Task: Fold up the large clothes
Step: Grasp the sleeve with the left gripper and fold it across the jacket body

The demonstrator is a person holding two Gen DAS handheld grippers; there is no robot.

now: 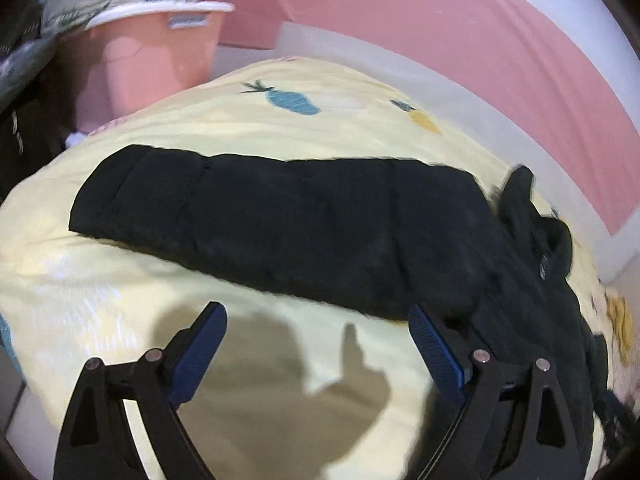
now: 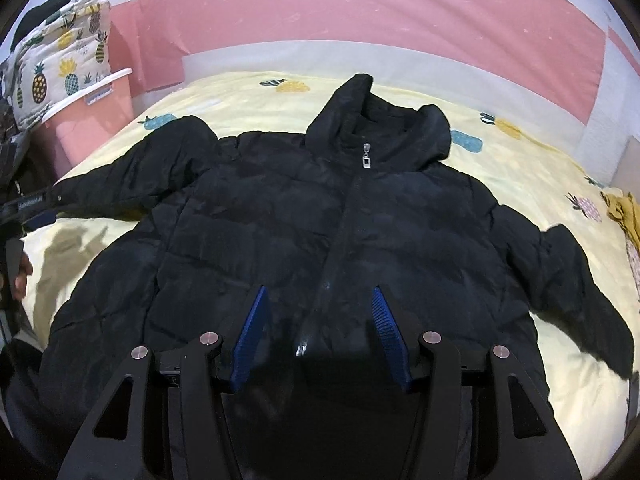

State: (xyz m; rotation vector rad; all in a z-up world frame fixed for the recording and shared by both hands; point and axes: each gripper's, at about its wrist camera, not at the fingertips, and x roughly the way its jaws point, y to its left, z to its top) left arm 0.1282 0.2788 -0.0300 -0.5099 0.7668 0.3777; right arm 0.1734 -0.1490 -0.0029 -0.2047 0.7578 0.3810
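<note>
A black hooded puffer jacket (image 2: 304, 216) lies face up and zipped on a yellow pineapple-print bed sheet (image 2: 240, 92), hood toward the far wall, both sleeves spread outward. My right gripper (image 2: 318, 296) is open and empty, hovering over the jacket's lower front by the zipper. In the left wrist view, one sleeve (image 1: 272, 220) lies stretched across the sheet (image 1: 200, 128). My left gripper (image 1: 316, 312) is open and empty, just short of the sleeve's near edge; its right finger (image 1: 432, 340) is close to the sleeve. The left gripper also shows at the left edge of the right wrist view (image 2: 36, 212).
A pink bin (image 2: 92, 120) stands at the bed's far left with a pineapple-print quilt (image 2: 60, 68) piled on it. A mustard-yellow cloth (image 2: 622, 212) lies at the bed's right edge. A pink and white wall (image 2: 360, 20) runs behind the bed.
</note>
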